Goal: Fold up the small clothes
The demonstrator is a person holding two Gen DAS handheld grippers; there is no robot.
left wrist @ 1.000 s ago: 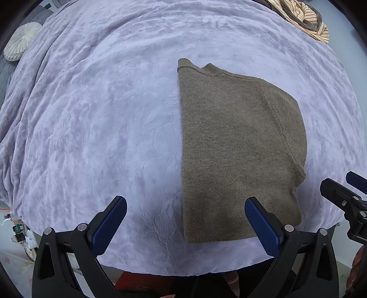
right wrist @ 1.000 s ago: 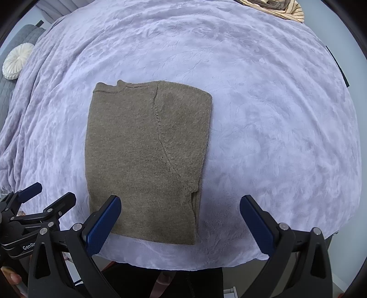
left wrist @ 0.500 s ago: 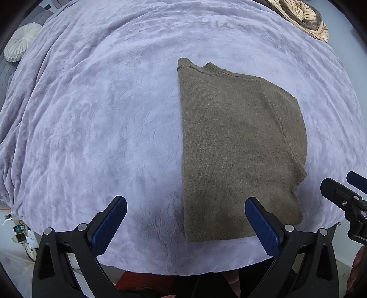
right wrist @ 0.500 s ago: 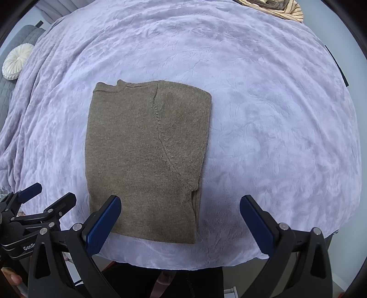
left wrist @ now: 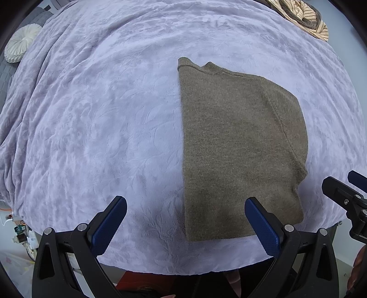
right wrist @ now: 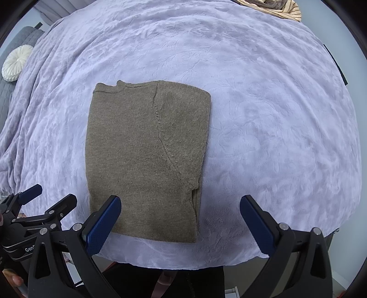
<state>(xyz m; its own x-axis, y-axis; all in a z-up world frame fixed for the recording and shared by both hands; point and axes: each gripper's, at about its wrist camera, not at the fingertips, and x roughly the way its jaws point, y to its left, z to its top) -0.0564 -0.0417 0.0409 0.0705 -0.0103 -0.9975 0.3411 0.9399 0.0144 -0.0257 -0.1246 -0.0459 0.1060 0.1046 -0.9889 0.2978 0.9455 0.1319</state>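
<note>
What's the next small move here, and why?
Probably bring both claws down to the sweater's near hem and fold it away toward the collar. It lies flat on the blanket, already folded lengthwise, and the left claw and right claw are open above that hem, holding nothing.

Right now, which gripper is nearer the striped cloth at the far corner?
Right. The striped cloth lies far right; the right gripper hovers on that side, the left gripper further left.

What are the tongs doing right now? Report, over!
Left tongs open, holding nothing. Right tongs open, holding nothing. Brown sweater lies folded flat on the purple blanket, untouched. Nothing in the way.
</note>
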